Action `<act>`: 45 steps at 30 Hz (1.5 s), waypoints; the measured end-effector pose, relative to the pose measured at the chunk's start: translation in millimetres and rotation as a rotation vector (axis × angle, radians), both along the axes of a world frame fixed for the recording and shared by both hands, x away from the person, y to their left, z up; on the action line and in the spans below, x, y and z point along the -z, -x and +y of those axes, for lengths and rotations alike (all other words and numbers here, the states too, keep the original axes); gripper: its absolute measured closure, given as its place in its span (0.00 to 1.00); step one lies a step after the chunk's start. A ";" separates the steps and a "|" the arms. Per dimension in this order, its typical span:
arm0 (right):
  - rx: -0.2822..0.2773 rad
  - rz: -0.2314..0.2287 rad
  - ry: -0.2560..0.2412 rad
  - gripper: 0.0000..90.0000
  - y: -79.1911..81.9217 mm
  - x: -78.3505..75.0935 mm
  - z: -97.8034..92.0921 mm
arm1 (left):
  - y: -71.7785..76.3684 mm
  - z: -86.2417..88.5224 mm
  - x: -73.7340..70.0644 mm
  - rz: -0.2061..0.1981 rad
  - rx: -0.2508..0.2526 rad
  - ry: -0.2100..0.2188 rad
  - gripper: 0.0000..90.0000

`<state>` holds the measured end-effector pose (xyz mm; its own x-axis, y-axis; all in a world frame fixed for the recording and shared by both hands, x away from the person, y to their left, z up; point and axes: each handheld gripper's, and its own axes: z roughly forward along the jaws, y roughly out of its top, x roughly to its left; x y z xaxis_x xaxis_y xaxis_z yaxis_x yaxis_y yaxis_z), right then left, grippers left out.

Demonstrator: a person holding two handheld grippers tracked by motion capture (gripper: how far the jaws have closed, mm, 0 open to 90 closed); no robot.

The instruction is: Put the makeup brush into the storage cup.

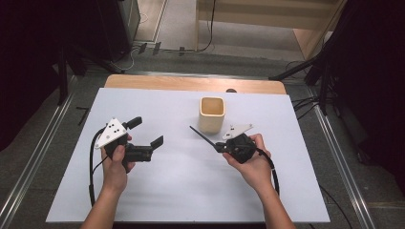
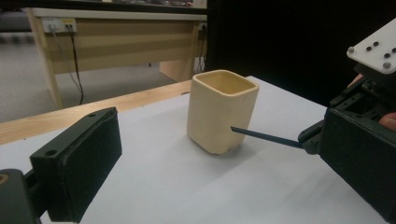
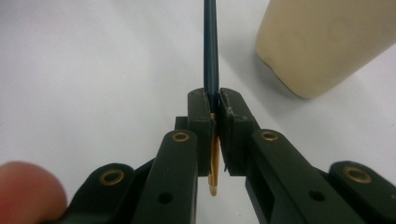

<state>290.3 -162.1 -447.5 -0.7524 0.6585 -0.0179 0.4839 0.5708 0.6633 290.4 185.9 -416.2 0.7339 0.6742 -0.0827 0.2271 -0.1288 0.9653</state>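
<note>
A cream square cup (image 1: 211,114) (image 2: 222,112) (image 3: 322,42) stands upright and empty at the back middle of the white table. My right gripper (image 1: 218,145) (image 3: 217,100) is shut on a thin dark blue pencil (image 1: 203,136) (image 3: 211,46) with a yellow rear end. The pencil (image 2: 266,136) points at the cup's lower side, its tip just short of it. My left gripper (image 1: 145,131) (image 2: 217,158) is held at the left, open wide with nothing between its jaws, and faces the cup and the right gripper (image 2: 310,135).
A white sheet (image 1: 191,191) covers the table, with a wooden strip (image 1: 191,83) along the far edge. Beyond it are a wooden desk (image 2: 116,42), floor cables and dark stands at both sides.
</note>
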 end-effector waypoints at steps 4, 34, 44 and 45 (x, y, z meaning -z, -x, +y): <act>-0.023 -0.003 -0.017 0.95 3.4 -0.9 -4.6 | 4.2 -4.0 6.6 0.015 0.057 -0.070 0.00; -0.296 -0.050 0.004 0.95 20.7 -17.9 12.9 | 12.0 -30.6 33.9 0.061 0.234 -0.133 0.33; -0.365 -0.059 0.017 0.95 24.9 -18.9 19.7 | 11.0 -32.4 36.5 0.106 0.310 -0.099 0.46; -0.365 -0.059 0.017 0.95 24.9 -18.9 19.7 | 11.0 -32.4 36.5 0.106 0.310 -0.099 0.48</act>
<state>265.5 -142.4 -428.6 -0.9352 0.3458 -0.0768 0.2072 0.7098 0.6732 279.5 153.5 -452.7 0.8960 0.4290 -0.1149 0.2608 -0.2990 0.9179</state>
